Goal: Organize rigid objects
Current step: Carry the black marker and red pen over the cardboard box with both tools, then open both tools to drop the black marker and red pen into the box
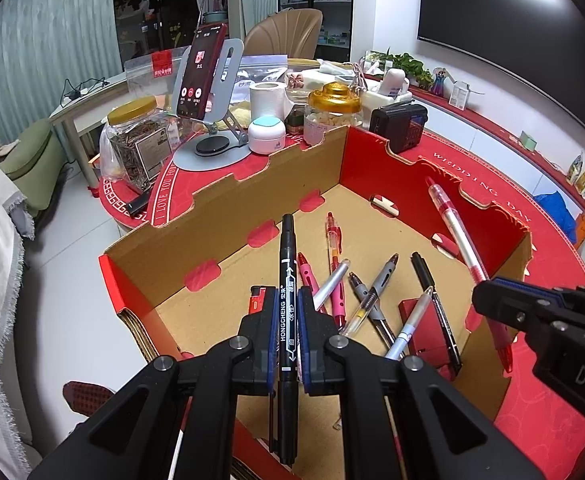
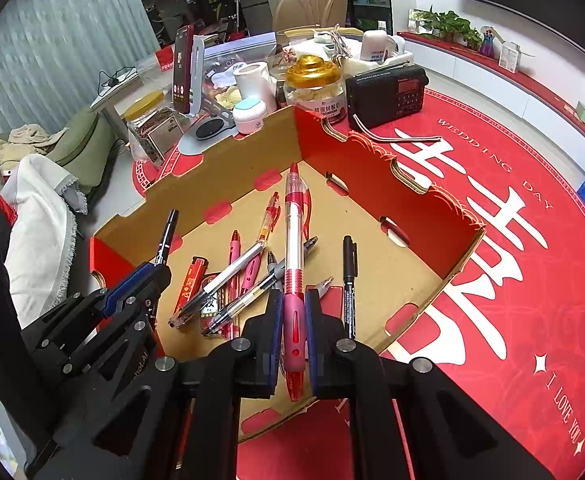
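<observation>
Pens and markers lie in a loose heap on the floor of an open cardboard box [image 2: 220, 184], red outside and brown inside, standing on a round red table [image 2: 532, 240] printed with white lettering. Each of two hand-held grippers grasps one item above the box. The left gripper [image 1: 288, 316] is closed tight on a black marker [image 1: 287, 280], held lengthwise with its tip pointing away over the box. The right gripper [image 2: 294, 320] is closed on a red-and-clear pen [image 2: 293, 248], also pointing forward. About eight loose writing tools can be counted on the box floor, among them one pink pen [image 2: 248, 268], one black marker [image 2: 349, 280] lying apart toward the right, and several clear-barrelled pens crossing one another; the exact count is hard to tell where they overlap. One red lighter [image 2: 190, 280] lies near the left of the pile. Beyond the box stand one phone on a stand [image 1: 202, 76], one gold-lidded jar [image 1: 334, 114] and one black radio [image 2: 388, 94].
</observation>
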